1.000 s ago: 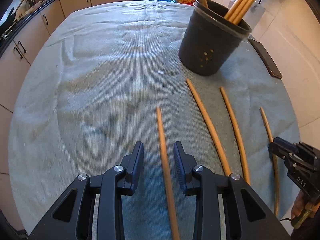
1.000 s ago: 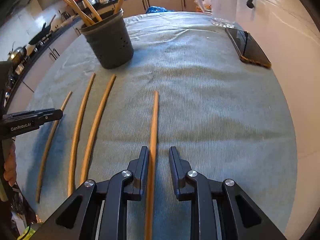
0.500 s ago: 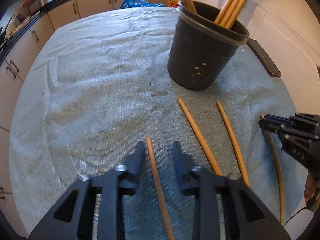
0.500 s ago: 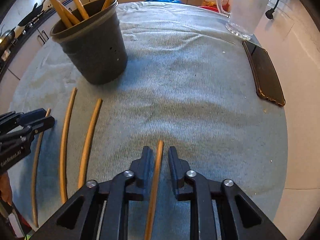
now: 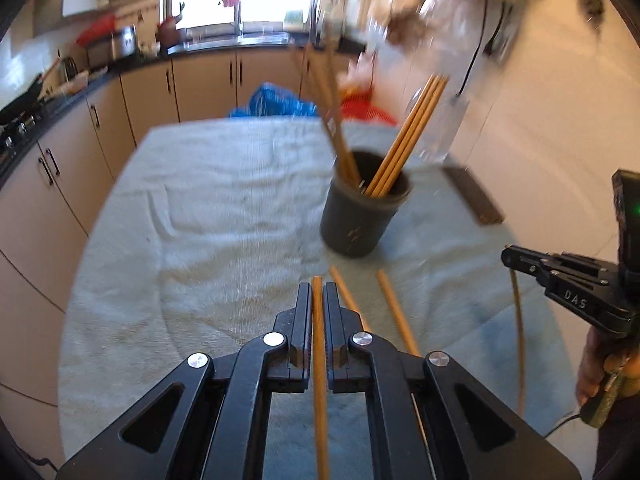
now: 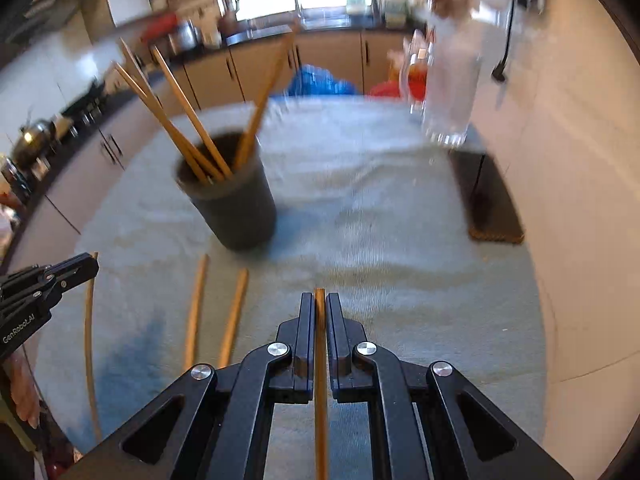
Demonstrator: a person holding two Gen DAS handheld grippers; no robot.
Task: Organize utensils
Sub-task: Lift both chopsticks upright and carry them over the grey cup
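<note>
1. Between your left gripper's (image 5: 318,294) jaws sits one wooden stick (image 5: 319,380), clamped tight along its length, tip poking just past the fingertips.
2. Your right gripper (image 6: 319,304) is likewise closed on its own stick (image 6: 320,400).
3. Ahead on the grey cloth (image 5: 224,184) stands the dark holder (image 5: 358,220) with several sticks upright; two loose sticks (image 6: 218,312) lie just before it.

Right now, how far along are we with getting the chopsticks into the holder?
Done: several stored chopsticks stand in the black holder. In hand: the left gripper is shut on one chopstick, the right gripper on another chopstick. Left: both must go in, plus two loose chopsticks lying on the cloth in front of the holder.
</note>
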